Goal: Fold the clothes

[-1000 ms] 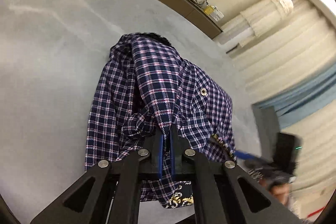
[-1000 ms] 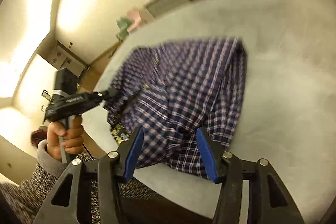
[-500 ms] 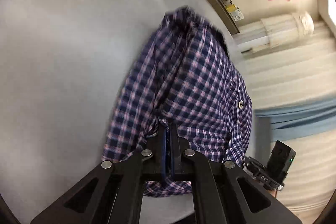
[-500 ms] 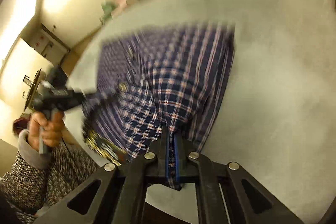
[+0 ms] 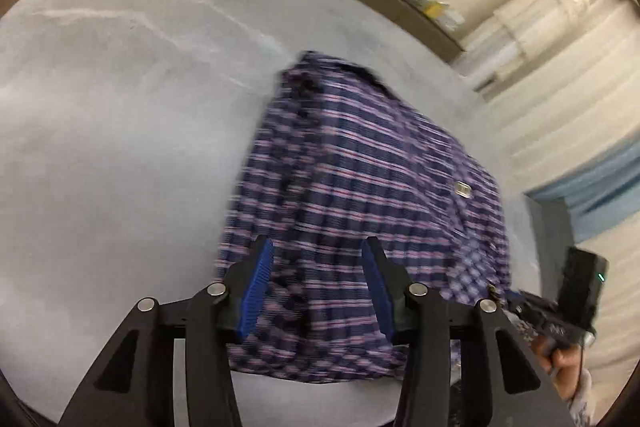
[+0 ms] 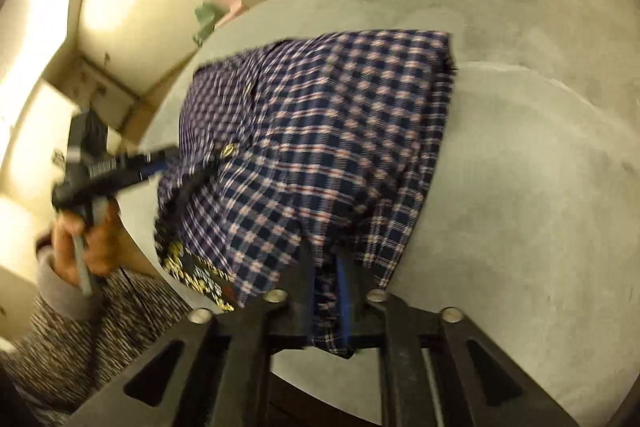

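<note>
Left hand-held gripper [image 5: 316, 283] agape over plaid shirt [image 5: 360, 195] (blurred); right hand-held gripper [image 6: 326, 291] pinches hem.

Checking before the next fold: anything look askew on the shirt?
Slightly. The plaid shirt hangs past the table near edge, a gold-patterned lining showing there. Right gripper pinches its hem; left gripper is open.

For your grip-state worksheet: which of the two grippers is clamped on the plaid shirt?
The right gripper, pinching the plaid shirt hem; the left gripper is open.
</note>
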A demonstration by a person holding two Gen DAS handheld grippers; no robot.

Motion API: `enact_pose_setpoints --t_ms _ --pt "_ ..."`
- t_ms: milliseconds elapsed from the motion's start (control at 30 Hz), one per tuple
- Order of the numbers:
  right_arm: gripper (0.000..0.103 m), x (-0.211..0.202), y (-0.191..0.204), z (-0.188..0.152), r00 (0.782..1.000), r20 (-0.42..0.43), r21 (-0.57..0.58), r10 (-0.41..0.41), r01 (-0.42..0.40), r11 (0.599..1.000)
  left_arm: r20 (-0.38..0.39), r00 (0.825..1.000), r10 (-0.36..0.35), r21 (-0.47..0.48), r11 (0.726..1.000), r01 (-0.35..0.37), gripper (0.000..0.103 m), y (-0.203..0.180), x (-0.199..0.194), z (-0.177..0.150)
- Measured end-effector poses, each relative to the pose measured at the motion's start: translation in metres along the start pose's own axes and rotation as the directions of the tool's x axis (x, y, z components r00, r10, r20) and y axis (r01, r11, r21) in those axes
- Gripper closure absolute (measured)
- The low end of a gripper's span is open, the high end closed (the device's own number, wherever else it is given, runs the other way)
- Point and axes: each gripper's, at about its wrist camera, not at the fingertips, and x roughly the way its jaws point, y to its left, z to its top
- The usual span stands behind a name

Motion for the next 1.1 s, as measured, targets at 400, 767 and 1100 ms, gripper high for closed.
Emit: enact_pose_setpoints --t_ms 400,767,1100 --pt "0.097 0.014 0.014 -0.014 0.990 -0.078 -0.161 -0.116 0.102 0.982 0.011 0.995 0.102 -0.073 0.992 -0.101 0.085 0.024 0.016 0.025" --pt "0.070 -0.005 0.040 0.049 0.976 0.151 -0.318 -0.157 0.198 0.927 -0.094 0.994 0.054 0.503 0.864 0.000 0.075 -0.109 0.035 -0.025" --pt "0.069 0.070 0.098 -0.002 0.971 -0.189 -0.520 -0.149 0.030 0.853 0.148 0.858 0.492 0.089 0.858 -0.507 0.080 -0.035 0.062 0.059"
